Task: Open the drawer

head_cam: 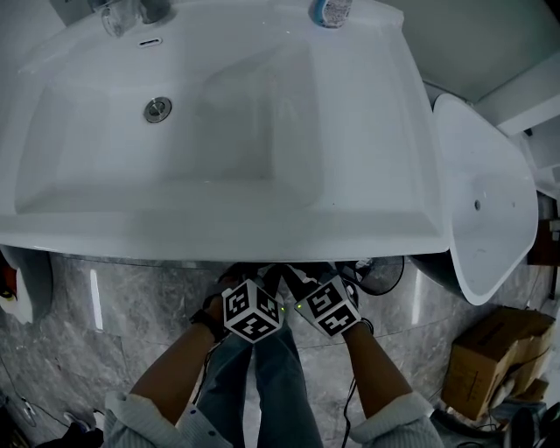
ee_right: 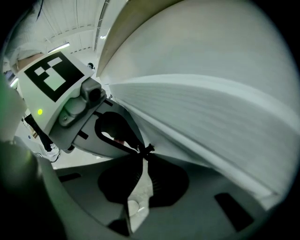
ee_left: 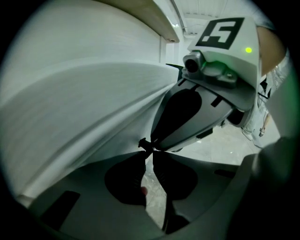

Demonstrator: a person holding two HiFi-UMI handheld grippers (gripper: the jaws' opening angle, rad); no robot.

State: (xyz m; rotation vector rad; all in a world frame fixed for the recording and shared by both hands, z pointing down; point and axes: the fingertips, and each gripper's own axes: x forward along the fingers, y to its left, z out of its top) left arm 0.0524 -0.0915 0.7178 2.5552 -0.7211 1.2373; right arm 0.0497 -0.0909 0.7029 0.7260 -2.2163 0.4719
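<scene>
Here, under the middle of the basin's front edge, we find both tongs meeting tip to tip. The left gripper (ee_left: 147, 146) has its jaws pressed together at the tips with nothing pinched; grey floor shows through the slit behind them. The right gripper (ee_right: 143, 152) reads the same, tips closed and empty. Each gripper's tip touches, or all but touches, the other's.

Just beside both tips runs a broad white curved face with a long ridge. We take it for the drawer (ee_left: 84, 108), set below the basin. Whether the tips touch it, we cannot tell. From the head view the drawer is hidden under the basin rim.

In the head view the two marker cubes (head_cam: 253, 311) sit side by side just outside that front edge, with forearms and pale sleeves (head_cam: 166, 420) behind them.

Further out is the white basin (head_cam: 385, 175), with its drain (head_cam: 157, 108) toward the back left. A tap (head_cam: 131, 13) stands at the back edge and a bottle (head_cam: 331, 10) near the back right corner. Past the right edge are a white oval fixture (head_cam: 490, 210) and a cardboard box (head_cam: 494, 359) on the grey marble floor (head_cam: 114, 341).
</scene>
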